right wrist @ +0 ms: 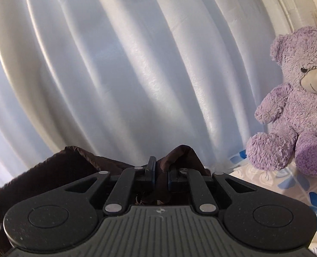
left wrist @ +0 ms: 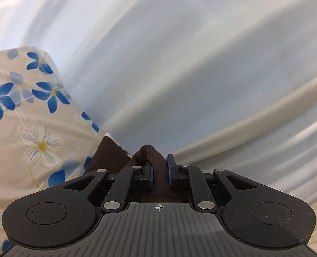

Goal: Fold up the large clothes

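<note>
As pinched, brown garment [left wrist: 152, 156] between hand-held gripper [left wrist: 159, 169] pads

The garment [left wrist: 152, 156] pinched in both views is a plain dark brown, almost black in its folds, and the pads [left wrist: 171, 167] that show against it are blue on black gripper bodies. Behind hangs a pale blue-white curtain [left wrist: 180, 53], shaded in soft grey pleats. The bedsheet [left wrist: 29, 117] is cream, printed with bright blue and white yellow-centred flowers, and the teddy bear [right wrist: 298, 98] is lilac with a beige muzzle.
</note>
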Demonstrator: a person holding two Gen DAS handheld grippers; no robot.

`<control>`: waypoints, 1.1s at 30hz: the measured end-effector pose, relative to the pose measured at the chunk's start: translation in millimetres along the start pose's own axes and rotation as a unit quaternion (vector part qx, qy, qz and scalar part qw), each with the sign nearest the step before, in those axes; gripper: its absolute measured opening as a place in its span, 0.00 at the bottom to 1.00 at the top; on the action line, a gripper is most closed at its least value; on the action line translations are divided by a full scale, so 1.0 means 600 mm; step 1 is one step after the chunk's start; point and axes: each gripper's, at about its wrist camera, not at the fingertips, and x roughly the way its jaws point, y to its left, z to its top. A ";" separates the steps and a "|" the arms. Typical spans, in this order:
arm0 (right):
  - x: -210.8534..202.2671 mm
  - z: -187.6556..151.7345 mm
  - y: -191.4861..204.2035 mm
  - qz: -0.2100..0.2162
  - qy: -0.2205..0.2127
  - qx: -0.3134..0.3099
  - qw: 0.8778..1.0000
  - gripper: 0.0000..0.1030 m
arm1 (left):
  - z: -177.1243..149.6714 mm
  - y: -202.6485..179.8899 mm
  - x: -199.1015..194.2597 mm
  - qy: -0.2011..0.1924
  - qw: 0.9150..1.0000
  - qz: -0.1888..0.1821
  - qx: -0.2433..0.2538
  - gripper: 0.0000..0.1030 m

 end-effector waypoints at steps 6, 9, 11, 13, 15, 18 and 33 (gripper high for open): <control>0.118 0.001 -0.022 -0.041 0.000 0.017 0.999 0.09 | -0.012 0.069 0.126 0.011 0.999 0.038 -0.028 0.15; 0.162 -0.018 -0.015 -0.067 0.015 -0.011 0.998 0.09 | -0.028 0.098 0.166 0.022 0.997 0.058 -0.036 0.16; 0.179 -0.030 -0.012 -0.078 0.018 -0.033 0.996 0.09 | -0.034 0.114 0.178 0.026 0.997 0.064 -0.037 0.18; 0.192 -0.040 -0.012 -0.083 0.016 -0.047 0.995 0.09 | -0.037 0.131 0.185 0.028 0.996 0.064 -0.059 0.27; 0.196 -0.049 -0.012 -0.078 0.012 -0.055 0.995 0.10 | -0.038 0.149 0.187 0.026 0.994 0.063 -0.084 0.42; 0.186 -0.062 -0.002 -0.071 0.003 -0.055 0.996 0.21 | -0.034 0.143 0.158 -0.033 0.992 0.097 -0.068 0.86; 0.262 -0.210 0.261 0.051 0.084 -0.256 0.962 0.07 | -0.321 -0.136 0.323 0.040 0.937 0.049 0.344 0.88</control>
